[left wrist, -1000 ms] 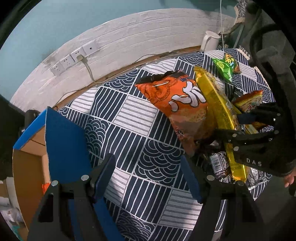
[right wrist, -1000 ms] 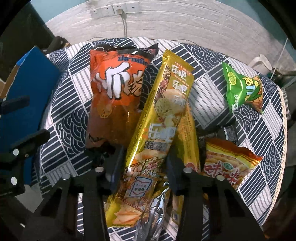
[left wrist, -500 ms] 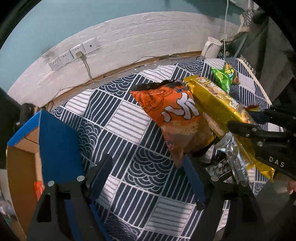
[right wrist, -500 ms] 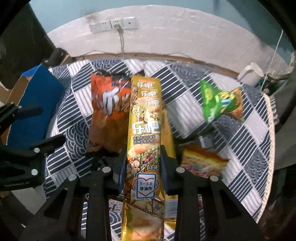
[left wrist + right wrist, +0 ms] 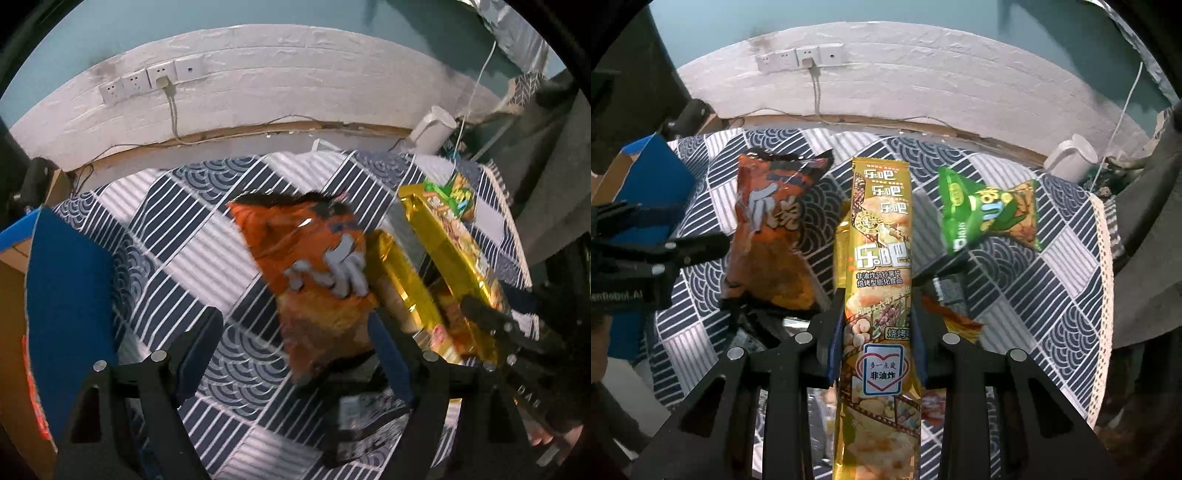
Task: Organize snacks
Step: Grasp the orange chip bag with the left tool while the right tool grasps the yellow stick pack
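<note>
Behind the tabletop (image 5: 1067,280), draped in a navy-and-white patterned cloth, runs a whitewashed wall with a row of sockets (image 5: 799,57). My right gripper (image 5: 875,325) is clamped tight on the long gold snack packet (image 5: 881,258), which stands lifted above the cloth near the front edge; I judge the pick-up done and the carry begun. The next move calls for swinging it toward the blue-flapped cardboard box (image 5: 62,295) off the table's left edge without dragging the neighbouring bags. My left gripper (image 5: 291,347) holds nothing, its jaws just spread wider, poised over the lower end of the orange snack bag (image 5: 772,229), which lies left of centre. A green bag (image 5: 986,210) lies toward the back right corner. Legible on the gold packet: "乐吧", "非油炸马铃薯片", "焙烤型膨化食品" and "非油炸".
</note>
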A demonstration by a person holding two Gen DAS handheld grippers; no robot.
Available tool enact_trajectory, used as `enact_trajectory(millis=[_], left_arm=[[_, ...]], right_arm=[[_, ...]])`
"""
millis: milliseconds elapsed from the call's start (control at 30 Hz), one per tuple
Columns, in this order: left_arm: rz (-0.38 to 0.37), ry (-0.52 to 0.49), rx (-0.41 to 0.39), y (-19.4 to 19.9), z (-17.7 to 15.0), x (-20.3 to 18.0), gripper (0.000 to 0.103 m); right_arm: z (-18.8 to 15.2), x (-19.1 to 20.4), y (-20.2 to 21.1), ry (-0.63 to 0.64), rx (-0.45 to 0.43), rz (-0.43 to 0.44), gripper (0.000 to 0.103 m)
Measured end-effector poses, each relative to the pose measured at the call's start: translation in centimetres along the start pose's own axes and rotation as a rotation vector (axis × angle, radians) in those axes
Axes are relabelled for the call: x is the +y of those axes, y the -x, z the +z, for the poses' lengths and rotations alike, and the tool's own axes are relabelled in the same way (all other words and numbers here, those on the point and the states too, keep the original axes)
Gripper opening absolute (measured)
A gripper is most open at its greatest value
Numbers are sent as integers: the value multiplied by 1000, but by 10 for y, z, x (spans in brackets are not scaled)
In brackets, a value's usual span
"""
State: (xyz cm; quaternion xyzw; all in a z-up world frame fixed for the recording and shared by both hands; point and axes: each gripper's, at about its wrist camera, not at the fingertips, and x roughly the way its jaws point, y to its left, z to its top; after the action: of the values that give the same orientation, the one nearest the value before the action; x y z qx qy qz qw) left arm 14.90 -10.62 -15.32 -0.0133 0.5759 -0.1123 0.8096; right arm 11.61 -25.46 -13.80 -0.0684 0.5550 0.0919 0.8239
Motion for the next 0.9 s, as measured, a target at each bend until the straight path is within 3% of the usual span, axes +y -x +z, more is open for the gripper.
enact_trajectory(millis=[367, 633, 700, 800, 900], left_arm=[[113, -69, 42, -33, 23, -29, 86], [112, -74, 106, -63, 24, -23, 86], [76, -67, 103, -65, 23, -20, 69], [54, -81, 99, -63, 20, -17, 53], [70, -120, 98, -58, 20, -20, 47]], right_arm=[[12, -23, -1, 24, -24, -23, 30], [9, -32, -5, 32, -18, -22, 30], [8, -35, -5, 29, -20, -16, 30], [8, -36, -4, 28, -21, -18, 30], [8, -36, -3, 25, -20, -17, 30]])
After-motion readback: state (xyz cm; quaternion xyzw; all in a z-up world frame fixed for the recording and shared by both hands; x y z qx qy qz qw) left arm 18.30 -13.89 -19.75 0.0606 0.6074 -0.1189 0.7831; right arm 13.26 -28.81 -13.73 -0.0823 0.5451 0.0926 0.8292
